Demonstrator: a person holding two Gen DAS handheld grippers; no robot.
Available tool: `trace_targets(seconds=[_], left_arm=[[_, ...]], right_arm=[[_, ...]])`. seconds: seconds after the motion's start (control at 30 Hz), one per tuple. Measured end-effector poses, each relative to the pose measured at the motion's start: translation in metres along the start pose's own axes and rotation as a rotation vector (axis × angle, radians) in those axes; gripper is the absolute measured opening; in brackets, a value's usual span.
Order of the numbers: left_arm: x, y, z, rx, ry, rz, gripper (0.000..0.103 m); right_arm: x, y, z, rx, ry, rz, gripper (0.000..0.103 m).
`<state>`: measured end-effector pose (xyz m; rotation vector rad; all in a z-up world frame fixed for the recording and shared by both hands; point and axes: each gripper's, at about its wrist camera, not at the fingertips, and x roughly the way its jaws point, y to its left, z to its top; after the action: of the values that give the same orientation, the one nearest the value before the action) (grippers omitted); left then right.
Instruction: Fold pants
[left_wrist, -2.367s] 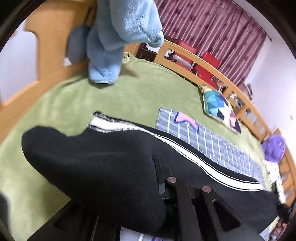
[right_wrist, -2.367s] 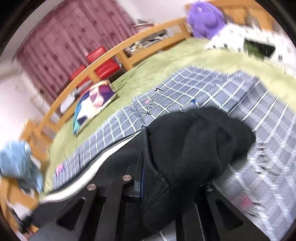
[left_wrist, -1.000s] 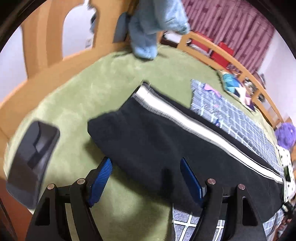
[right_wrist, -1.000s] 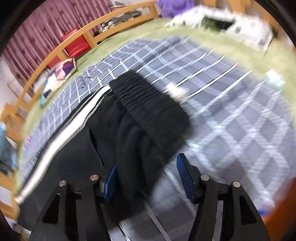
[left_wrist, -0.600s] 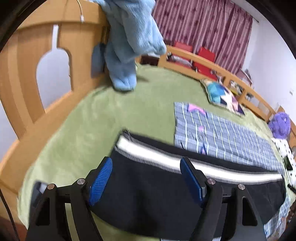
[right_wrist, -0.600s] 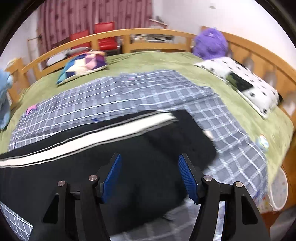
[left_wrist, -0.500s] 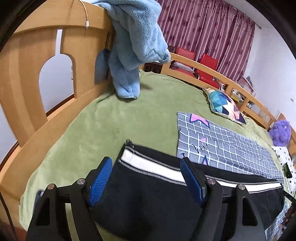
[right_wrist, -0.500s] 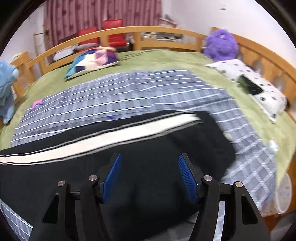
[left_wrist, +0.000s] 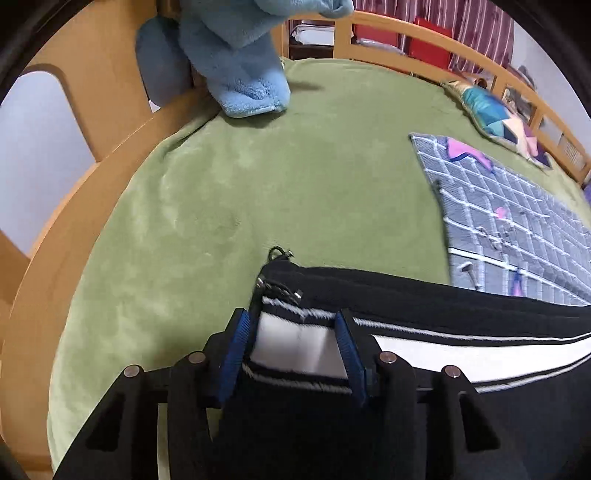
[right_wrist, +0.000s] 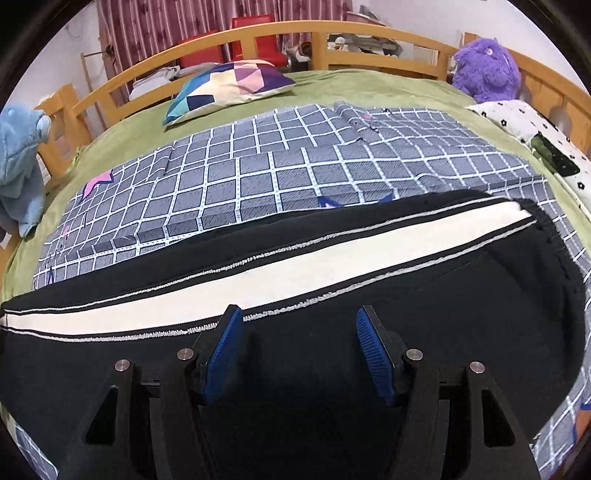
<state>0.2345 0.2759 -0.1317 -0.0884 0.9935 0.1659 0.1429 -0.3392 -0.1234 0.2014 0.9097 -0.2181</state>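
Observation:
Black pants (right_wrist: 332, 314) with a white side stripe lie flat along the near edge of the bed, folded lengthwise. In the left wrist view the cuff end of the pants (left_wrist: 424, 295) with a small zipper sits between the fingers. My left gripper (left_wrist: 291, 336) is open, its blue pads on either side of the striped cuff, close to the fabric. My right gripper (right_wrist: 299, 336) is open and empty, hovering over the black fabric near the waistband end.
A grey checked sheet (right_wrist: 295, 166) lies on the green blanket (left_wrist: 277, 166). A light blue plush (left_wrist: 240, 62) hangs on the wooden footboard. A patchwork pillow (right_wrist: 229, 85), a purple plush (right_wrist: 487, 70) and a spotted pillow (right_wrist: 524, 133) lie at the far side. Wooden rails surround the bed.
Both grippers let go of the pants earlier and the pants now lie flat. My left gripper has moved down and forward over the cuff end. My right gripper has lowered slightly over the fabric.

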Motion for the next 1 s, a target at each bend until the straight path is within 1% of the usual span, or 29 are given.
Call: trace_targets(seconds=[0.07, 0.1, 0.13, 0.17, 0.2, 0.3, 0.33, 0.37, 0.4, 0.47, 0.5, 0.53, 0.57, 0.6, 0.63, 0.67, 0.7, 0.73, 0.8, 0.9, 0.93, 1.0], left_arm=[[0.008, 0.003, 0.001, -0.028, 0.005, -0.047, 0.044], [0.011, 0.003, 0.001, -0.03, 0.009, -0.062, 0.032], [0.01, 0.001, 0.002, -0.015, 0.0, -0.045, 0.025], [0.006, 0.001, 0.002, 0.005, -0.016, -0.048, 0.021], [0.002, 0.003, 0.003, 0.01, -0.035, -0.065, 0.02], [-0.026, 0.017, 0.004, -0.03, -0.15, -0.138, 0.019], [-0.033, 0.02, 0.003, -0.037, -0.183, -0.141, 0.019], [-0.034, 0.02, 0.002, -0.034, -0.202, -0.123, 0.019], [-0.028, 0.019, 0.002, -0.025, -0.189, -0.106, 0.019], [-0.008, 0.016, 0.003, -0.032, -0.119, -0.077, 0.019], [0.007, 0.017, 0.002, -0.058, -0.067, -0.074, 0.021], [0.013, 0.018, 0.002, -0.068, -0.049, -0.066, 0.024], [0.015, 0.017, 0.002, -0.067, -0.052, -0.053, 0.028], [0.011, 0.015, -0.001, -0.061, -0.064, -0.034, 0.038], [0.006, 0.011, -0.001, -0.051, -0.08, 0.013, 0.048], [0.002, 0.009, 0.0, -0.044, -0.096, 0.057, 0.068], [-0.005, 0.006, 0.0, -0.034, -0.126, 0.097, 0.072], [-0.009, 0.004, -0.002, -0.028, -0.14, 0.1, 0.072], [-0.018, 0.002, -0.004, -0.016, -0.152, 0.077, 0.072], [-0.024, -0.001, -0.009, -0.016, -0.145, 0.053, 0.072], [-0.025, -0.003, -0.01, -0.013, -0.139, 0.047, 0.072], [-0.024, -0.005, -0.014, -0.009, -0.13, 0.038, 0.072]], right_arm=[[0.004, 0.002, 0.0, 0.009, 0.002, 0.0, 0.063], [0.006, 0.002, -0.001, 0.014, 0.003, -0.003, 0.063], [0.008, 0.003, -0.001, 0.021, 0.007, -0.004, 0.063], [0.009, 0.003, -0.001, 0.025, 0.011, -0.003, 0.063], [0.01, 0.003, -0.002, 0.027, 0.014, -0.003, 0.063], [0.006, 0.003, -0.002, 0.022, 0.004, -0.009, 0.063], [0.002, 0.004, -0.002, 0.018, -0.008, -0.01, 0.063], [0.0, 0.005, -0.001, 0.014, -0.018, -0.008, 0.063], [-0.002, 0.005, 0.0, 0.009, -0.022, -0.005, 0.063], [-0.004, 0.01, 0.004, -0.011, -0.028, 0.0, 0.063], [-0.005, 0.011, 0.006, -0.019, -0.031, 0.001, 0.063], [-0.006, 0.014, 0.008, -0.03, -0.035, 0.005, 0.063], [-0.007, 0.018, 0.011, -0.045, -0.043, 0.013, 0.063], [-0.007, 0.02, 0.014, -0.057, -0.05, 0.019, 0.063], [-0.007, 0.024, 0.017, -0.072, -0.056, 0.027, 0.063], [-0.005, 0.028, 0.021, -0.093, -0.056, 0.043, 0.064], [-0.002, 0.032, 0.025, -0.113, -0.049, 0.061, 0.067], [0.005, 0.039, 0.031, -0.147, -0.036, 0.085, 0.068], [0.013, 0.049, 0.037, -0.194, -0.031, 0.103, 0.069], [0.034, 0.07, 0.046, -0.292, -0.009, 0.154, 0.07], [0.044, 0.08, 0.049, -0.346, 0.005, 0.167, 0.07], [0.06, 0.092, 0.052, -0.42, 0.024, 0.172, 0.07]])
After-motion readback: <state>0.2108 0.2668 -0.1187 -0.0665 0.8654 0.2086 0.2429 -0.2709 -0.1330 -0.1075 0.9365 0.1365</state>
